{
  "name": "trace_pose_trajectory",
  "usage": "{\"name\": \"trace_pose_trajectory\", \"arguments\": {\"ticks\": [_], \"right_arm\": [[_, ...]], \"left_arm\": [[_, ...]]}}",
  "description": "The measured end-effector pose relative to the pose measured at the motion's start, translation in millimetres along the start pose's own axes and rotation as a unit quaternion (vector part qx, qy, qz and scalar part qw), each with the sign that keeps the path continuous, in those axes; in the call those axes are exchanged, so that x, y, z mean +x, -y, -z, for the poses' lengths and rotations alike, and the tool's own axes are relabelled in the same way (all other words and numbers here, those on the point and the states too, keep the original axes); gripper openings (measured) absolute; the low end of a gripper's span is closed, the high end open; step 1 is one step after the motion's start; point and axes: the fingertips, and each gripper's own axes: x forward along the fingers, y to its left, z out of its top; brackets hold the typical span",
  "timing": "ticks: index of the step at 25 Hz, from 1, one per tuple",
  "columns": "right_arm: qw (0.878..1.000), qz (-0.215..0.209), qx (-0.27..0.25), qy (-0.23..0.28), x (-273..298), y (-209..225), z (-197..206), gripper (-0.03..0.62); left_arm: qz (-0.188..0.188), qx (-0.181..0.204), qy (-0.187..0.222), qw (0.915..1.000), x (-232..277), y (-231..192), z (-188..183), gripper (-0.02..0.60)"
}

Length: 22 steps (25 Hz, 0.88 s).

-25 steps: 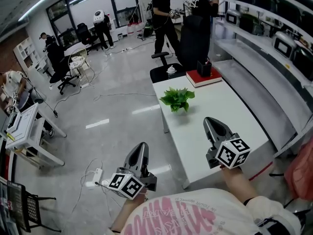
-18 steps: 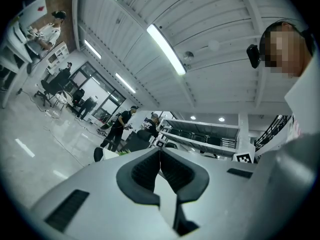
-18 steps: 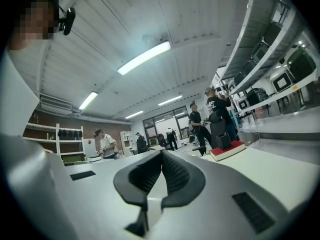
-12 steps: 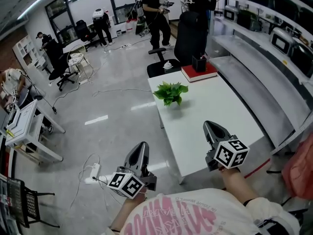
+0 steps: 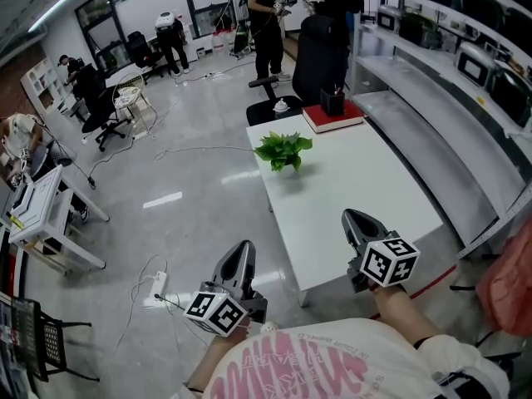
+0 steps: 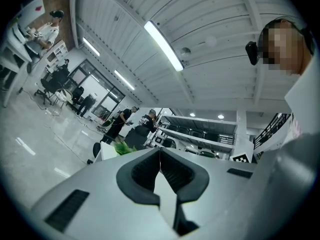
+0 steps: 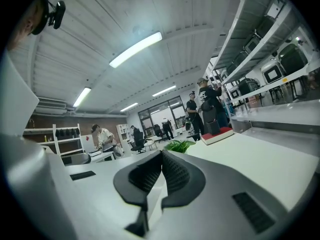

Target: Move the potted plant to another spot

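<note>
A small potted plant (image 5: 283,150) with green leaves stands near the left edge of a white table (image 5: 366,189), in its far half. My right gripper (image 5: 350,215) hovers shut and empty over the table's near end, well short of the plant. To the left of the table, my left gripper (image 5: 243,247) is over the floor, jaws together with nothing between them. In the left gripper view the plant (image 6: 121,148) shows just left of the shut gripper (image 6: 160,149). The right gripper view has the plant (image 7: 178,145) beyond the shut gripper (image 7: 161,153).
A red book with a black holder (image 5: 332,115) lies at the table's far end, a black office chair (image 5: 287,98) behind it. Shelving (image 5: 432,56) runs along the right. People (image 5: 266,19) stand at the back. A power strip and cables (image 5: 156,288) lie on the floor.
The table and plant have slid up and to the left in the head view. Both grippers stay shut and have shifted a little, the right one slightly lower.
</note>
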Motion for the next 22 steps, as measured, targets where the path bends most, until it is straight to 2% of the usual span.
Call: {"name": "trace_pose_trajectory", "arguments": {"ticks": [11, 22], "right_arm": [[1.0, 0.004, -0.018, -0.022, -14.1, 2.1, 16.4, 0.012], [0.999, 0.004, -0.013, -0.03, -25.0, 3.4, 30.5, 0.012]], "left_arm": [[-0.018, 0.005, 0.001, 0.9998, -16.7, 11.0, 6.6, 0.025], [-0.026, 0.0, -0.003, 0.9997, -29.3, 13.2, 19.2, 0.025]]}}
